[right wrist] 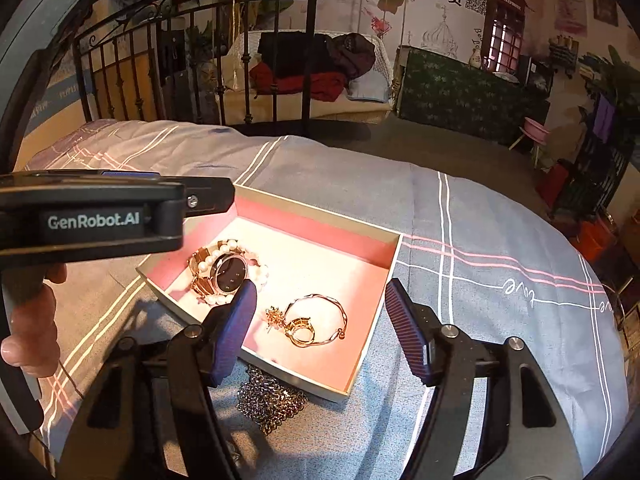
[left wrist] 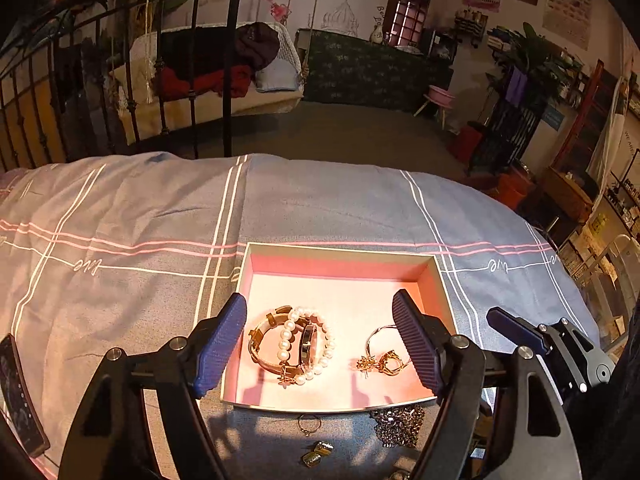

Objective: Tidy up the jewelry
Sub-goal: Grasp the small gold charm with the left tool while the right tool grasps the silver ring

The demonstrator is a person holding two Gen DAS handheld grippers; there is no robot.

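Two blue-padded claws hang spread and empty above a shallow pink-lined cardboard box (left wrist: 256, 264) on a grey plaid bedspread (left wrist: 120, 208): the left claw (left wrist: 320, 340) over a gold-strapped watch (left wrist: 308, 342) looped with a white pearl bracelet (left wrist: 286, 336), the right claw (right wrist: 320, 328) over a thin gold bangle (right wrist: 334, 312) and gold ring (right wrist: 302, 334). Sorting looks partway done. A dark chain heap (left wrist: 400, 426), a small ring (left wrist: 309, 424) and two gold clips (left wrist: 318, 454) lie outside at the box's 6 o'clock edge, so next likely comes a low, pinching pickup there.
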